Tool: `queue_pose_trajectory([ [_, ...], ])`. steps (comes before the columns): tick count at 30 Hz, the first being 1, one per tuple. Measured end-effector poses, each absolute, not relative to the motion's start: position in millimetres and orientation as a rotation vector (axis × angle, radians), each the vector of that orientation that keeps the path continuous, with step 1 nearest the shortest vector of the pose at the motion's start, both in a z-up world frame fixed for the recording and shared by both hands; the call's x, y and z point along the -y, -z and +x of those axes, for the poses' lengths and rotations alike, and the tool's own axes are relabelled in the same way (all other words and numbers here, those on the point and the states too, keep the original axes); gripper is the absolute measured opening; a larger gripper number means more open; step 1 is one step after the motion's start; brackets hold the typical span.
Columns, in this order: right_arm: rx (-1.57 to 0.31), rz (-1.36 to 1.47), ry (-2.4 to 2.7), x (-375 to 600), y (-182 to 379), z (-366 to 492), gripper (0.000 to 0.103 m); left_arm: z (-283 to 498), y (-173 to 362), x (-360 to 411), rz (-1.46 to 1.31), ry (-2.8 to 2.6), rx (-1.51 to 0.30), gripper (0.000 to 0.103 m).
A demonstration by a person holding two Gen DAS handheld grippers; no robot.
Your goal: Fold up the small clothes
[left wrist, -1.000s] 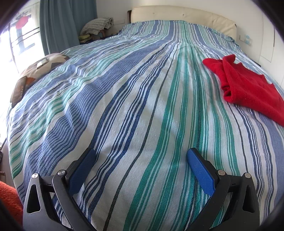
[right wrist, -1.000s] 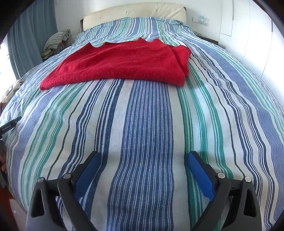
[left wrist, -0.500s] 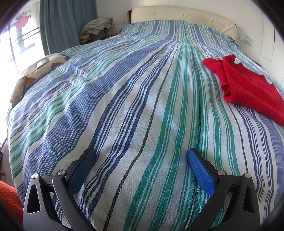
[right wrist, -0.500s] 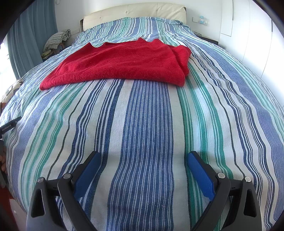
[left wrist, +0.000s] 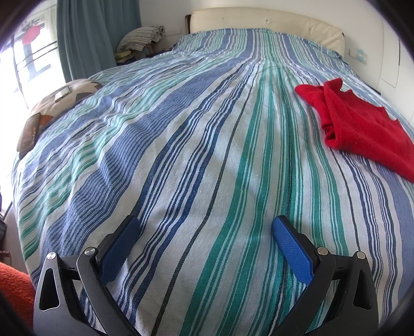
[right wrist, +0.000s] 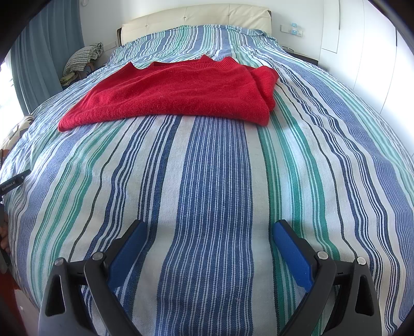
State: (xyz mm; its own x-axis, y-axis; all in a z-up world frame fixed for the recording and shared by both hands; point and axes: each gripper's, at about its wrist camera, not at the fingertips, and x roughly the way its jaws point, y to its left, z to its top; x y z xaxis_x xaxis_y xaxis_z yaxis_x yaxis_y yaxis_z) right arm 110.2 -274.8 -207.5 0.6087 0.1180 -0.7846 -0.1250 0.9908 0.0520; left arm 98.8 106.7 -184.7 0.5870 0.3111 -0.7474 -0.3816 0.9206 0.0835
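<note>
In the left wrist view the red sweater [left wrist: 362, 129] ran off the right edge of the frame, so only its bunched near end and part of its body showed; the right wrist view took in the whole garment [right wrist: 176, 95], lying flat across the striped bedspread [right wrist: 214, 181] toward the headboard [right wrist: 196, 15], with one side folded over in a thick roll at its right end. A patterned cushion [left wrist: 51, 108] at the bed's left side was partly washed out by window glare, and a heap of checked cloth [left wrist: 142, 38] beside the curtain [left wrist: 95, 36] was too small to make out. At the left edge of the right wrist view a dark strip with lettering was cut off and unreadable. Nothing had shifted over the last second: the sweater, the bedspread and both tools sat exactly as before. The left gripper [left wrist: 204, 232] had its jaws spread wide with nothing between them, hanging over bare bedspread well apart from the sweater. The right gripper [right wrist: 209, 235] likewise had its jaws spread wide and empty, pointed straight at the sweater but well short of it.
</note>
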Motion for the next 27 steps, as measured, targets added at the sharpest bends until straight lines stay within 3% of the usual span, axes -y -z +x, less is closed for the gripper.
queue_pose_trajectory([
  [4, -0.960, 0.065, -0.192, 289, 184, 123, 0.094, 99, 146, -115, -0.207, -0.288, -0.934, 0.101],
  [10, -0.880, 0.364, -0.132, 374, 131, 193, 0.093, 75, 90, -126, -0.310, -0.229, -0.778, 0.102],
  [15, -0.900, 0.554, -0.135, 402, 129, 265, 0.081, 59, 107, -115, -0.263, -0.243, -0.724, 0.102],
  [18, -0.954, 0.581, -0.124, 397, 146, 301, 0.077, 70, 124, -111, -0.248, -0.212, -0.819, 0.102],
  [22, -1.080, 0.580, -0.151, 370, 185, 328, 0.073, 71, 125, -101, -0.208, -0.203, -0.804, 0.102],
  [23, -1.101, 0.551, -0.142, 363, 191, 331, 0.061, 73, 126, -101, -0.204, -0.200, -0.810, 0.102],
  [24, -1.095, 0.509, -0.129, 358, 191, 331, 0.034, 74, 128, -102, -0.210, -0.197, -0.818, 0.102],
  [25, -1.077, 0.478, -0.113, 354, 188, 331, 0.015, 75, 130, -103, -0.224, -0.195, -0.826, 0.102],
  [26, -1.054, 0.479, -0.100, 352, 182, 331, 0.009, 76, 131, -105, -0.241, -0.193, -0.832, 0.102],
  [27, -1.032, 0.488, -0.088, 350, 174, 329, 0.009, 77, 133, -108, -0.263, -0.189, -0.840, 0.102],
])
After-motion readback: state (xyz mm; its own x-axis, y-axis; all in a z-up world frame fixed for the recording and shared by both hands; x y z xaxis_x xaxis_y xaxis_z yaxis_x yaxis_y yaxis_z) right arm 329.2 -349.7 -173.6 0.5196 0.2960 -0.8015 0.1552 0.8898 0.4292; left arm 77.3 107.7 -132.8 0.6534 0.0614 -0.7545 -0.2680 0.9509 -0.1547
